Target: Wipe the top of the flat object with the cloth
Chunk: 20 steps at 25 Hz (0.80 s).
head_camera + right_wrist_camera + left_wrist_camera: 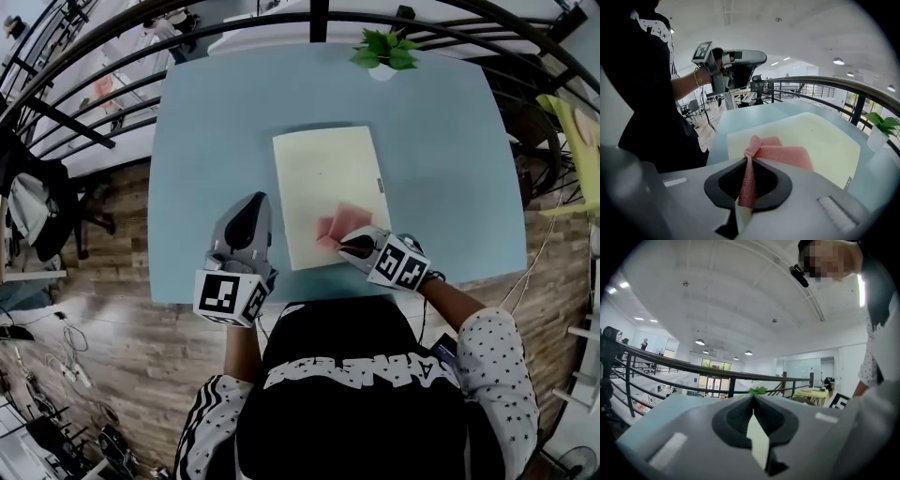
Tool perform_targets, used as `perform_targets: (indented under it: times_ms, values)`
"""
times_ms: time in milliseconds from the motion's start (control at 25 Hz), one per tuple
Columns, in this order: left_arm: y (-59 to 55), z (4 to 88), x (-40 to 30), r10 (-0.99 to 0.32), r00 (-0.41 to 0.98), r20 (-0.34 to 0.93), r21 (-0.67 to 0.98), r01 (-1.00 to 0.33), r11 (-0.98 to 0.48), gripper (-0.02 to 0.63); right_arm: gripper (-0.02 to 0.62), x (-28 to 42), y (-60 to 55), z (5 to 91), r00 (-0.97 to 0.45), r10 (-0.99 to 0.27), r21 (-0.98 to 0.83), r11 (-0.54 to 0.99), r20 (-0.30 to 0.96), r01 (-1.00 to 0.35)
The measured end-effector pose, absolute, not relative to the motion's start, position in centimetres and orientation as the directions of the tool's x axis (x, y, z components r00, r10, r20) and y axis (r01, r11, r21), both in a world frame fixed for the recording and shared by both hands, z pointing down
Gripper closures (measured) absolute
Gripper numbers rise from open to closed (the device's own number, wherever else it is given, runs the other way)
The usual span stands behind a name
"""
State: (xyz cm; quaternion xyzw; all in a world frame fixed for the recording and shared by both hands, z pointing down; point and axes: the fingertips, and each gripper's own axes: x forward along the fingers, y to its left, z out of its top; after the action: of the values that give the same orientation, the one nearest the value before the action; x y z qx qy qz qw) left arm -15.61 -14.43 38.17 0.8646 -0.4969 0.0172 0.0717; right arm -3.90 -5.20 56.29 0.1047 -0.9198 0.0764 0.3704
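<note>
A pale cream flat board lies on the light blue table. A pink cloth rests on the board's near right part. My right gripper is shut on the cloth's near edge, and in the right gripper view the pink cloth runs from between the jaws out over the board. My left gripper is held above the table's near edge, left of the board, jaws shut with nothing between them. The left gripper points level over the table.
A small green plant in a white pot stands at the table's far edge, beyond the board. Black railings curve around the table's far and left sides. A yellow-green table stands to the right. Wooden floor lies below.
</note>
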Motion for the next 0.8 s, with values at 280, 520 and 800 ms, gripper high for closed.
perform_targets:
  times_ms: [280, 520, 800]
  values:
    - [-14.4, 38.5, -15.0, -0.846, 0.523, 0.107, 0.113, -0.852, -0.512, 0.606, 0.581, -4.0, -3.4, 56.3, -0.703, -0.085, -0.108, 0.968, 0.706, -0.226]
    - [-14.6, 38.5, -14.6, -0.839, 0.534, 0.107, 0.114, -0.845, -0.523, 0.606, 0.581, -4.2, -1.8, 56.6, -0.699, -0.021, -0.147, 0.972, 0.715, -0.181]
    - [-14.8, 38.8, -13.8, -0.838, 0.535, 0.11, 0.121, -0.844, -0.523, 0.606, 0.581, -3.7, -1.0, 55.7, -0.741, 0.087, -0.273, 0.953, 0.665, -0.134]
